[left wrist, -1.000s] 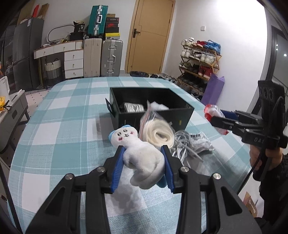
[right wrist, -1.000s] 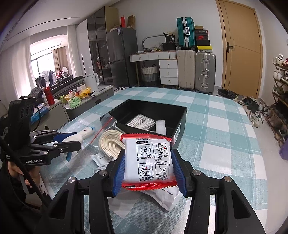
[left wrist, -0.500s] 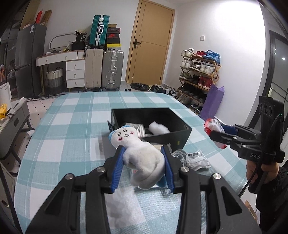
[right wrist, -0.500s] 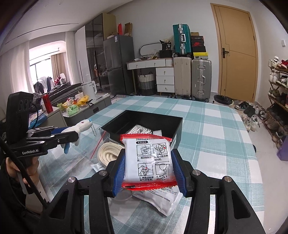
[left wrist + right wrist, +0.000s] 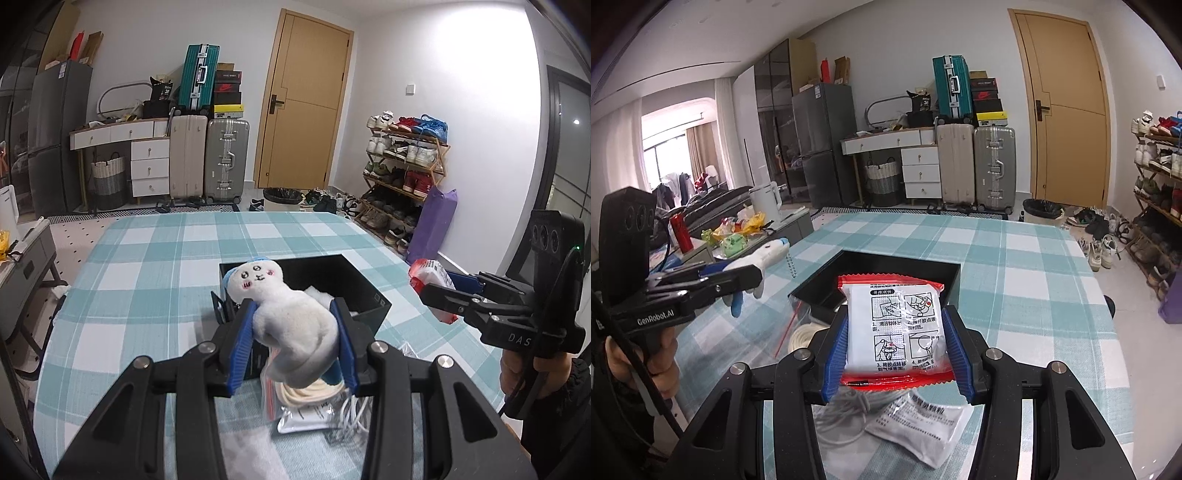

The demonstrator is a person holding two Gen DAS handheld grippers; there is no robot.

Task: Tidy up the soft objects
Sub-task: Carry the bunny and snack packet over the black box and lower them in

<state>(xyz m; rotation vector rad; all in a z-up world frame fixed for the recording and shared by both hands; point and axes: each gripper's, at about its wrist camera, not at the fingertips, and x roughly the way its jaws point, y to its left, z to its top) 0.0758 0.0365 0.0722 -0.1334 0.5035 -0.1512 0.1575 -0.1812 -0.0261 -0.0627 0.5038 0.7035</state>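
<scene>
The left tool pinches a white plush toy and the right tool pinches a red-edged packet; both are held above the near edge of the black box on the checked desk. Some items lie inside already; a bagged rope, cable and white sachet remain outside

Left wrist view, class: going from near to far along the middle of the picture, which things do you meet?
White plush toy with a pink-cheeked face → black open storage box → teal-and-white checked tablecloth → wooden door.
</scene>
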